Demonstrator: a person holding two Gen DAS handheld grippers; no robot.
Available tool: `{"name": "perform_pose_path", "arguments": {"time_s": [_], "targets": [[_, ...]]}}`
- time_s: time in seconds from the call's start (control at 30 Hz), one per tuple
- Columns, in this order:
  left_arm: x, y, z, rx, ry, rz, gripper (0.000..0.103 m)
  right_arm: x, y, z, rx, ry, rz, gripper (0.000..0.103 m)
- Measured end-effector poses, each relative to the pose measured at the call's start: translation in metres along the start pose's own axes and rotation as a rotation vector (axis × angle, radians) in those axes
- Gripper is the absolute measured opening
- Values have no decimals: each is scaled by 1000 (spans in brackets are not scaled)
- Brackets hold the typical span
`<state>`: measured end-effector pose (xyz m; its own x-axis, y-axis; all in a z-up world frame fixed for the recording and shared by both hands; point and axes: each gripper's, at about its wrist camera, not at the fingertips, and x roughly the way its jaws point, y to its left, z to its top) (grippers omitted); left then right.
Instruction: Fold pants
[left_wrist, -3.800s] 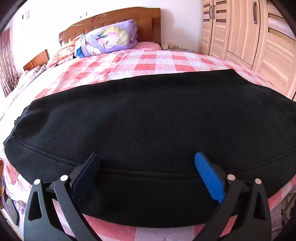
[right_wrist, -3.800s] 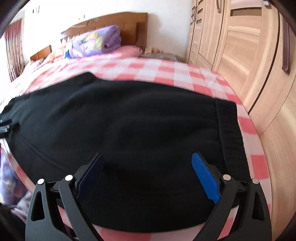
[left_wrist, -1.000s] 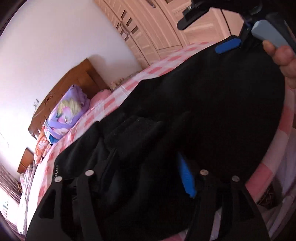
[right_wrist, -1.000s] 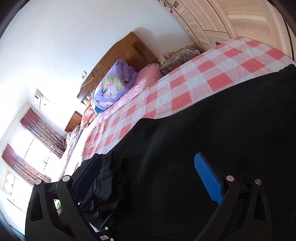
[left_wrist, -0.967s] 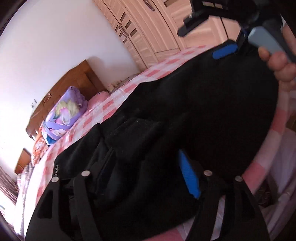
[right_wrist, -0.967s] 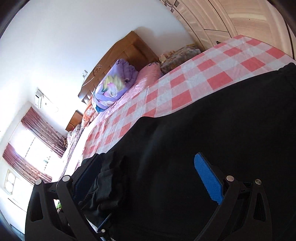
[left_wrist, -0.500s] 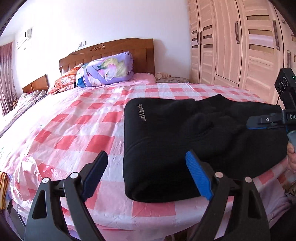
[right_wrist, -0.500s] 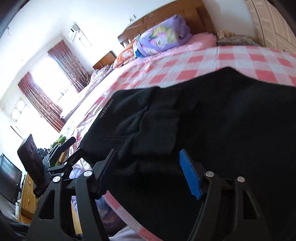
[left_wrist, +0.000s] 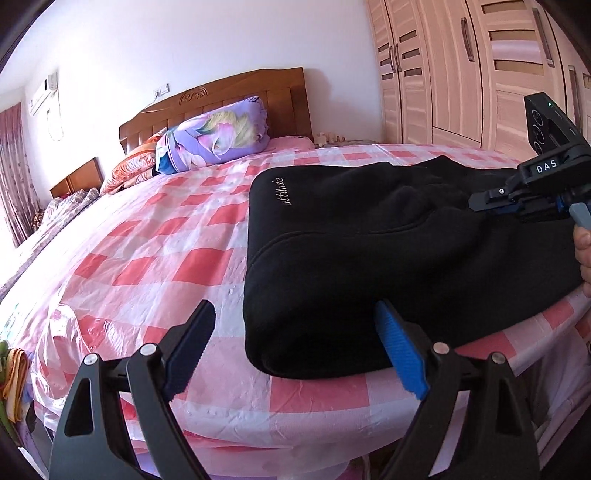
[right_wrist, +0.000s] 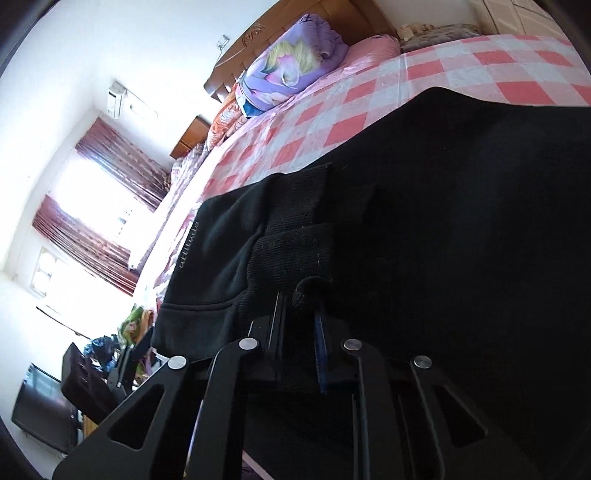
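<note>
While the black pants (left_wrist: 406, 258) lie folded over at the right of the checked bed (left_wrist: 155, 258), the right tongs (right_wrist: 301, 306) pinch a cuff fold; the left tongs (left_wrist: 295, 347) gape empty, needing a second grip for another fold.

white walls, wooden headboard (left_wrist: 221, 96), pale wardrobe (left_wrist: 461, 70), bright window with maroon curtains (right_wrist: 110, 166).
</note>
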<state>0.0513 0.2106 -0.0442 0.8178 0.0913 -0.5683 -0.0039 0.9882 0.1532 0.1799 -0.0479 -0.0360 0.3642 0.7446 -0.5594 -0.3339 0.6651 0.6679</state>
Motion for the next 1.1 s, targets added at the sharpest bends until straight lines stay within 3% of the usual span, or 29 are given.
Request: {"name": "perform_pose_path", "arguments": {"time_s": [0.23, 0.33, 0.5, 0.6, 0.73, 0.87, 1.0, 1.1], "targets": [[-18, 14, 7, -61, -67, 30, 88, -53, 41, 3, -81, -122, 32, 9], [-27, 21, 10, -84, -97, 27, 88, -51, 24, -13, -56, -84, 3, 9], [-18, 17, 13, -79, -75, 21, 88, -12, -21, -36, 39, 14, -27, 9], [-24, 11, 23, -47, -98, 48, 88, -19, -8, -32, -13, -6, -30, 9], [-41, 21, 40, -101, -157, 5, 88, -19, -8, -32, -29, -11, -56, 9], [-27, 30, 43, -128, -133, 64, 89, -16, -20, -35, 21, -4, -38, 8], [-36, 47, 41, -236, -169, 39, 89, -24, -13, -32, -5, -24, -44, 8], [-26, 43, 50, -206, -123, 58, 89, -20, -15, -32, -3, -17, -49, 8]]}}
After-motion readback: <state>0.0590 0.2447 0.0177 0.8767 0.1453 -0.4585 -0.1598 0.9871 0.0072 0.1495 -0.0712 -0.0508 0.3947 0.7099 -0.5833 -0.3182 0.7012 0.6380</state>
